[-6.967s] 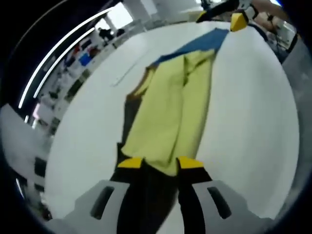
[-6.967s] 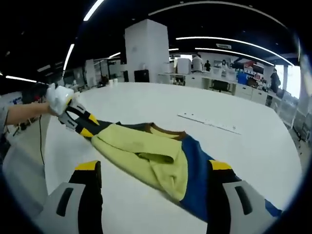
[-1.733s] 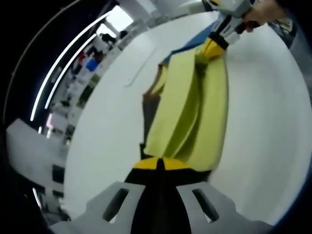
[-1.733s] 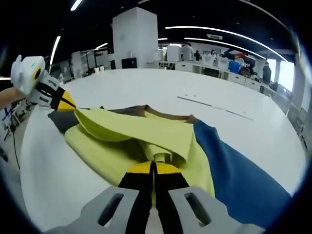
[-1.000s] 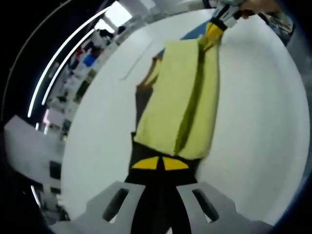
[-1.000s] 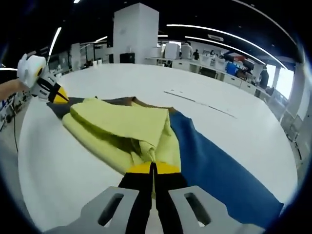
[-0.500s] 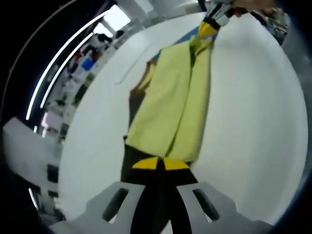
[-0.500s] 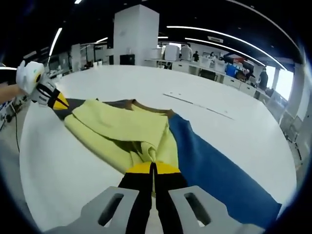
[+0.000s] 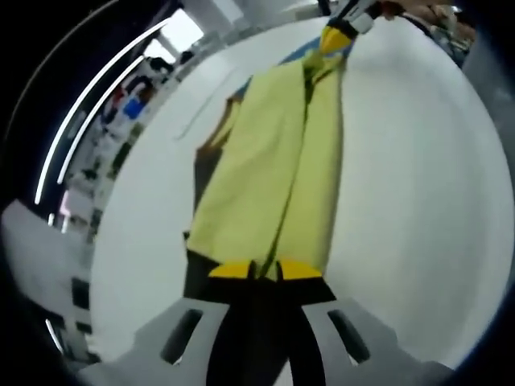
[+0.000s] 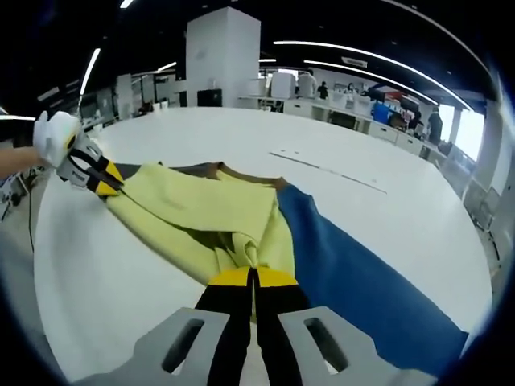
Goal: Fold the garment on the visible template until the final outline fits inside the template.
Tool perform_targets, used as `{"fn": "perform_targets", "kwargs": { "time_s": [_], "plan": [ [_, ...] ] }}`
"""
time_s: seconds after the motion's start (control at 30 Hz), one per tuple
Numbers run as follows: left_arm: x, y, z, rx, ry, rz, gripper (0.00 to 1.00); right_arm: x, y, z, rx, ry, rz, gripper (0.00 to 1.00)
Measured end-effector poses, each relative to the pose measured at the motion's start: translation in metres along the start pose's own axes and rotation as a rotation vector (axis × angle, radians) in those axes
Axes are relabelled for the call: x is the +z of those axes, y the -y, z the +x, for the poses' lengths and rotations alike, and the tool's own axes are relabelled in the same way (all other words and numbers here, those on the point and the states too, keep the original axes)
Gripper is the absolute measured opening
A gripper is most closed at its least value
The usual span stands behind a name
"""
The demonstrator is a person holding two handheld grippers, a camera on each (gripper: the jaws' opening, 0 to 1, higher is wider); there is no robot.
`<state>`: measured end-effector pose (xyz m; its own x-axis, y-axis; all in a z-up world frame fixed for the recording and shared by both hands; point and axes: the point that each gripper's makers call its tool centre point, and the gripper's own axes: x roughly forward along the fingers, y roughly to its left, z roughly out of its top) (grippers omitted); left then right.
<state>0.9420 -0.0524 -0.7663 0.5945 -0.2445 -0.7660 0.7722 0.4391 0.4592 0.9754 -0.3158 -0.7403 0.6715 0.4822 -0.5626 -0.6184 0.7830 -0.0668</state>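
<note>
A yellow garment with a brown collar and a dark grey layer lies stretched in a long folded strip on the white table. Part of it rests on the blue template. My left gripper is at one end; its yellow tips stand slightly apart, with the yellow hem lying between them. It also shows in the right gripper view as the left gripper, its fingers parted. My right gripper is shut on a bunched yellow fold at the other end. From the left gripper view, the right gripper shows at the top.
A thin pale strip lies on the table beyond the garment. A white-gloved hand holds the left gripper near the table's left edge. Bare white tabletop spreads beside the garment. Desks and people stand far behind.
Both grippers had shut on the yellow layer, lifted it and folded it over. It now lies flat and stretched. The left jaws have parted slightly in the last half second.
</note>
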Motion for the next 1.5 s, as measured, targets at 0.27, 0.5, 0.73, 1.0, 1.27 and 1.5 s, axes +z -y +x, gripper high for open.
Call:
{"fn": "perform_targets", "kwargs": {
  "time_s": [0.27, 0.5, 0.73, 1.0, 1.27, 1.5],
  "plan": [
    [-0.001, -0.009, 0.009, 0.015, -0.016, 0.049, 0.02, -0.001, 0.001, 0.001, 0.005, -0.002, 0.004, 0.01],
    [-0.001, -0.012, 0.006, 0.015, -0.026, -0.023, 0.0, 0.002, 0.002, 0.0, 0.004, 0.007, 0.01, 0.01],
    [0.0, -0.026, -0.008, 0.064, -0.001, -0.061, 0.0, 0.005, 0.006, -0.003, -0.004, 0.015, 0.005, 0.01],
    [-0.002, -0.026, -0.015, 0.07, -0.002, -0.067, 0.0, 0.007, 0.01, -0.011, -0.012, 0.021, -0.003, 0.01],
    [-0.004, -0.019, -0.029, 0.07, 0.007, -0.066, 0.0, 0.004, 0.016, -0.026, -0.026, 0.025, -0.018, 0.01],
    [-0.008, -0.005, -0.036, 0.061, 0.0, -0.056, 0.0, -0.002, 0.021, -0.037, -0.037, 0.019, -0.016, 0.01]
  ]
}}
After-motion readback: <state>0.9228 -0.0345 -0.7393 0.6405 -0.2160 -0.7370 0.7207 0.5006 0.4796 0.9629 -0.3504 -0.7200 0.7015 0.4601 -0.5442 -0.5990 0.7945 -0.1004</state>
